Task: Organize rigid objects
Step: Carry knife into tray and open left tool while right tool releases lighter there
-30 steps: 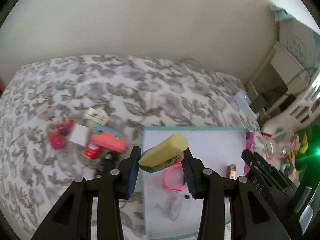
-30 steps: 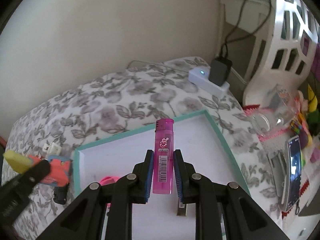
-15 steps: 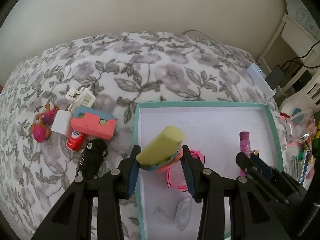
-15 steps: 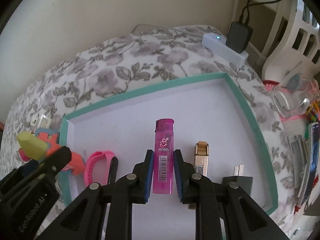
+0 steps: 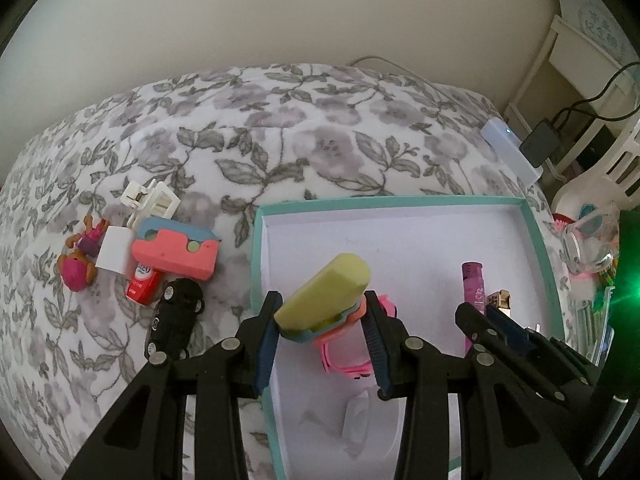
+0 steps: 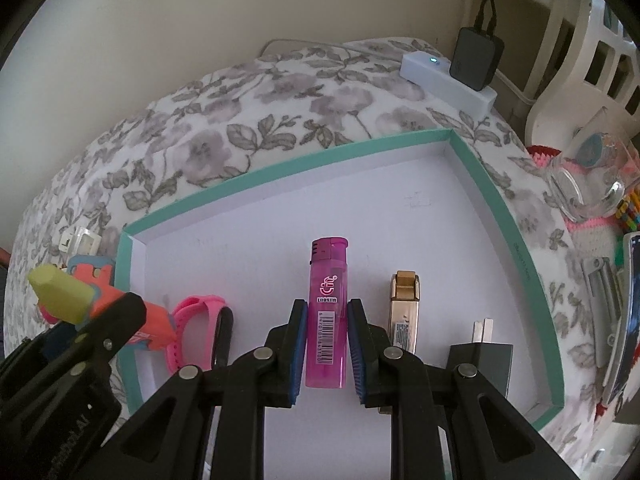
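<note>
Right wrist view: the right tongs (image 6: 327, 330) are clamped on a pink lighter (image 6: 327, 312), pads on its two long sides, its cap end pointing away from the camera. The lighter hangs over the floor of the teal-rimmed tray (image 6: 516, 240), just beside a gold lighter (image 6: 405, 312) that lies inside it, with a black plug adapter (image 6: 480, 360) further along the same row. Judged from that row, the lighter is held lengthwise to be set down parallel to its neighbours.

In the left wrist view the left tongs (image 5: 322, 334) grip a stacked foam block (image 5: 324, 294), yellow on top with blue and orange layers beneath. It sits tilted across the pads, over the tray's near left corner and above a pink wristband (image 5: 348, 356) on the tray floor. A small clear item (image 5: 357, 420) lies nearer the camera inside the tray. The wide grip suits the block's thickness.

Outside the tray, on the flowered bed cover (image 5: 280, 128), wait a pink and blue foam piece (image 5: 176, 250), a black toy car (image 5: 174, 322), a red tube (image 5: 142, 286), a white clip (image 5: 150, 202) and a small figurine (image 5: 80, 268).

Against the earlier frames, both tongs have come down toward the tray: the tray fills more of each view, and the gold lighter and adapter, at first mostly hidden, are now in plain sight. Neither grip has altered.
</note>
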A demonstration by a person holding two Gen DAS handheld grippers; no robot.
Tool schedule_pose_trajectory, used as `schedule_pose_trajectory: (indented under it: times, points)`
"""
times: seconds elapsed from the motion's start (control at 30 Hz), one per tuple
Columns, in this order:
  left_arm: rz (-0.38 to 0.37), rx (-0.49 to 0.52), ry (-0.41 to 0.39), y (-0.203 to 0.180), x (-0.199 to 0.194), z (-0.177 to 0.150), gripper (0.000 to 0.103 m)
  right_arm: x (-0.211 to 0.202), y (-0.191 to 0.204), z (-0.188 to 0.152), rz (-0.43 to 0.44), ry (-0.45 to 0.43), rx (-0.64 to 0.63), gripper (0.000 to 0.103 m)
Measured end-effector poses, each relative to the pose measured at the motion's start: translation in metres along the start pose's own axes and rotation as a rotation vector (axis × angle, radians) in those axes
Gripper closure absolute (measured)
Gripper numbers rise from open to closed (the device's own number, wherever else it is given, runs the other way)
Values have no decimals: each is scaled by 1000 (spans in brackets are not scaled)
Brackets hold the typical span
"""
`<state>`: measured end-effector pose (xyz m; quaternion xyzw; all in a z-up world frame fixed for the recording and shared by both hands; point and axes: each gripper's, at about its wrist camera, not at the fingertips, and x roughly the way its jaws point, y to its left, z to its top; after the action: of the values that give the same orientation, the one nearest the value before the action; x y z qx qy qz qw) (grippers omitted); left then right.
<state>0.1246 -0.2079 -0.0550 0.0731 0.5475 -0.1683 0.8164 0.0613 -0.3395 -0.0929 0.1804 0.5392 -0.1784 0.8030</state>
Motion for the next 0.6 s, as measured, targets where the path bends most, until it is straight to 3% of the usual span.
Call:
schedule_pose_trajectory:
  times: [0.6]
  points:
    - [-60,-45,22,4,1,3,61,-3,1,0,-15,5,-3,81]
